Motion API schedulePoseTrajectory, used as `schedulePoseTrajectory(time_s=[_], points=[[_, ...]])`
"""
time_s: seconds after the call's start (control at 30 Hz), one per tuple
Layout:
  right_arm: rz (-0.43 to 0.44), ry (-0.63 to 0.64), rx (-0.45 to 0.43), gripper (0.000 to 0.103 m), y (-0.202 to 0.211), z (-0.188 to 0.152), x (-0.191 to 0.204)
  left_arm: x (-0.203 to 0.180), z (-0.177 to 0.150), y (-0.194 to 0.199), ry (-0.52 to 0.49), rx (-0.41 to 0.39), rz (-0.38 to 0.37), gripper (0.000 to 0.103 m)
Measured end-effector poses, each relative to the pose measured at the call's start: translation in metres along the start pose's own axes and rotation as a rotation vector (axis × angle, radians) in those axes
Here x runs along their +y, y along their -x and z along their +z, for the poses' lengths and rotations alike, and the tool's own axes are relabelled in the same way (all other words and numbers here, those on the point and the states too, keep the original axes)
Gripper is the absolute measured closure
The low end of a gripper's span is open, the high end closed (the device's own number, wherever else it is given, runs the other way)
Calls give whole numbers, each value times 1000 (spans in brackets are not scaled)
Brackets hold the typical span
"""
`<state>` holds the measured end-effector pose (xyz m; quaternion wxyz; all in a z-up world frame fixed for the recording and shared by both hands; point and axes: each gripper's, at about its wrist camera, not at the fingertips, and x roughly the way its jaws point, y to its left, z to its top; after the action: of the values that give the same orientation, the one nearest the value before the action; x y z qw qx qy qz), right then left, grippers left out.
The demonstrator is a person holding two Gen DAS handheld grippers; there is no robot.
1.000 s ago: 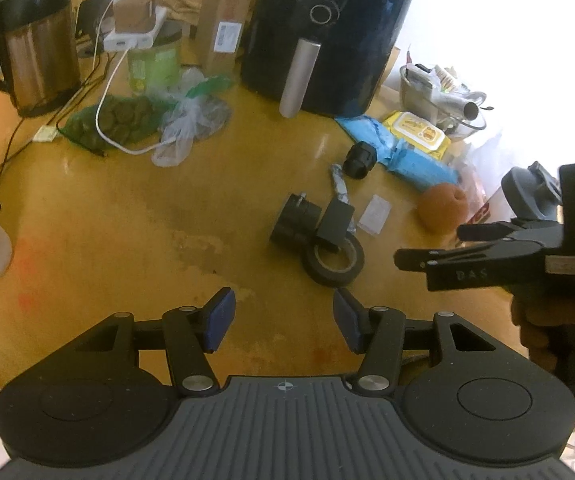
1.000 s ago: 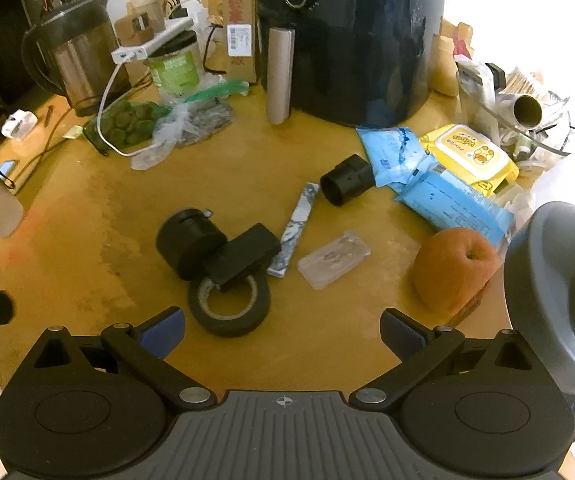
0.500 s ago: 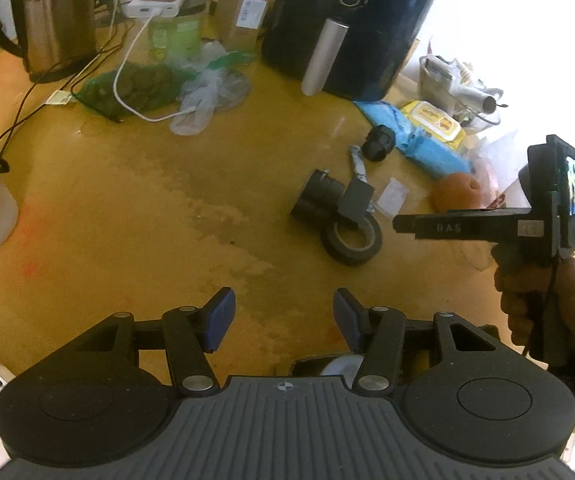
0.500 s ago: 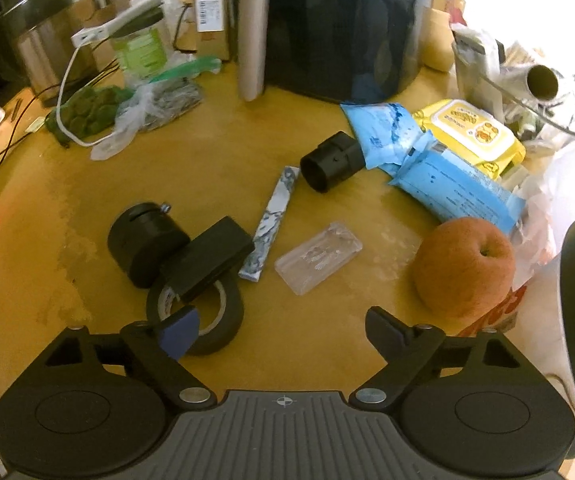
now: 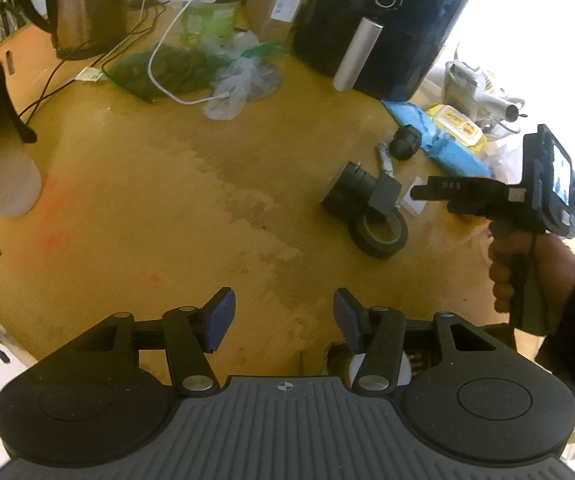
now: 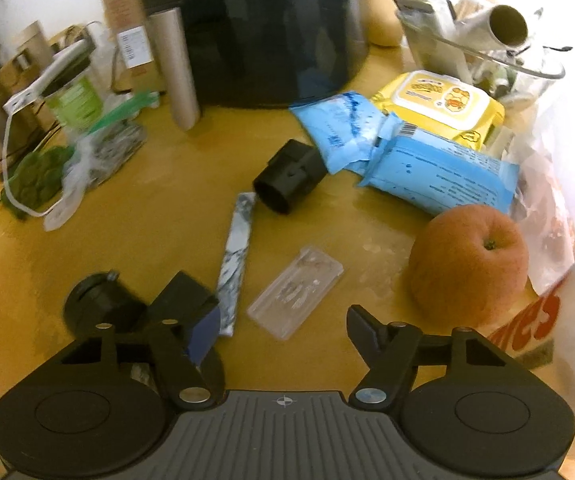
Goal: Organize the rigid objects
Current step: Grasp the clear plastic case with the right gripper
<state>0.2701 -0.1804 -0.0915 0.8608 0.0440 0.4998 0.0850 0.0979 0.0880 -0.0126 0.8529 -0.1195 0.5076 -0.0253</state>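
On the yellow table lie a black cylinder (image 6: 95, 308), a black block (image 6: 183, 300) resting on a tape roll (image 5: 379, 232), a marbled stick (image 6: 237, 256), a clear plastic case (image 6: 297, 290), a black tube piece (image 6: 289, 182) and an apple (image 6: 471, 264). My right gripper (image 6: 283, 332) hovers low over the table, its jaws closing. The clear case lies just ahead of the gap and nothing is pressed between the pads. The left wrist view shows that gripper from the side (image 5: 419, 192), held by a hand (image 5: 527, 268). My left gripper (image 5: 283, 316) stays open and empty above the table's near edge.
A black air fryer (image 5: 379, 24), a kettle (image 5: 83, 8), a green bag with a white cable (image 5: 167, 68), blue packets (image 6: 439, 172) and a yellow wipes pack (image 6: 439, 104) line the back. A white plastic bag (image 6: 559, 280) crowds the right side.
The right gripper has come down and forward toward the clear case, and its jaws have narrowed. The left gripper has drifted a little, so the table's near edge now shows; its jaws are unchanged.
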Motion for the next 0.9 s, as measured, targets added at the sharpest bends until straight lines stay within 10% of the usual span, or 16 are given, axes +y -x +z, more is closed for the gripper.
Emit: schedulePoseTrajectory(time_s=[0.4, 0.6, 0.9], points=[[-71, -22, 2, 36, -33, 5, 2, 17, -9, 5, 39, 8, 31, 49], [-128, 26, -15, 67, -34, 6, 7, 17, -8, 3, 43, 7, 31, 49], [-86, 21, 16, 68, -26, 5, 0, 2, 3, -5, -28, 4, 9, 49]])
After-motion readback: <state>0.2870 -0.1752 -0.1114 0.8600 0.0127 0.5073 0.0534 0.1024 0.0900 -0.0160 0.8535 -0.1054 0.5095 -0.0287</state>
